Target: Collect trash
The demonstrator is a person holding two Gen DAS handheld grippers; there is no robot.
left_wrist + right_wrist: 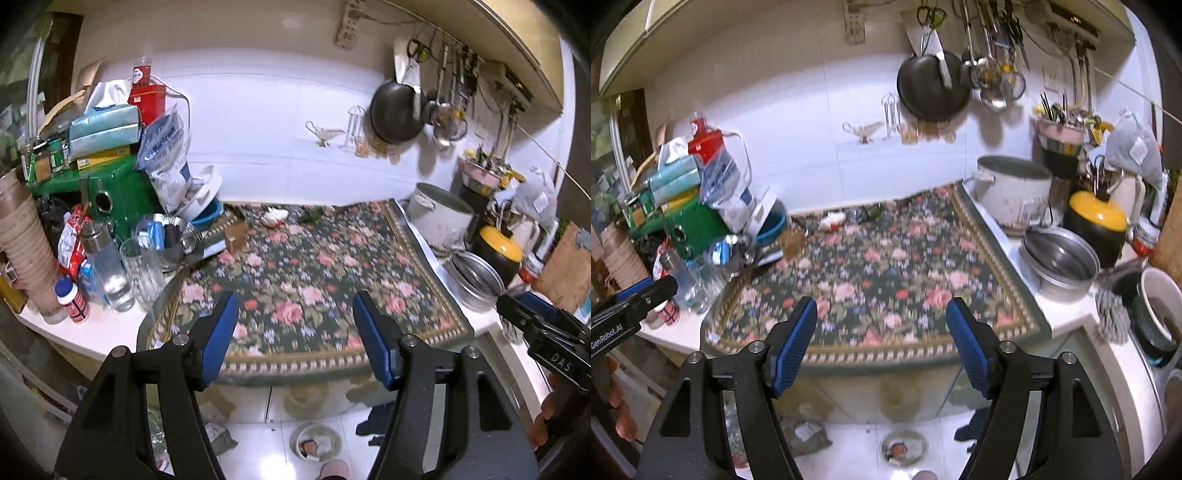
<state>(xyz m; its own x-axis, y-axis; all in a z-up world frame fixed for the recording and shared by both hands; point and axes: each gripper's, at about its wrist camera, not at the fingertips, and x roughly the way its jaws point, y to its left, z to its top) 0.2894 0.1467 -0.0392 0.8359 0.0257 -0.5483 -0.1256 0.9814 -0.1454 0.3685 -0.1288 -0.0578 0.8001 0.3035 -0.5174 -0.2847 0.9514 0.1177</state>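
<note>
Left wrist view: left gripper (295, 328), blue-padded jaws standing apart, nothing between them, held above the near edge of the floral cloth (295, 280). Right gripper (532, 317), seen from the side at the right edge; in the right wrist view (882, 332) its jaws likewise stand apart and bare.

Floor, below the counter's near edge: one small round bin (316, 441) holding scraps.

Counter, near left corner: white bottle with blue cap (70, 299), clear glass (142, 266), steel-capped bottle (107, 266), stack of brown paper cups (26, 254).

Counter, right edge: steel basin (476, 280), black pot with yellow lid (498, 251), white cooker pot (439, 218).

Cloth, far left: small brown carton (236, 236), upright, just beside a foil-lined bowl (173, 232).

Cloth, far edge against the wall: crumpled white and red scrap (275, 218), probably a wrapper or tissue, blurred; beside it a dark green object (314, 214), kind unclear. Both lie well apart from the two grippers.

Far left corner: green box (118, 192) bearing a tissue pack (107, 125) and red tin (146, 99).

Wall: black pan (397, 110), hanging.
</note>
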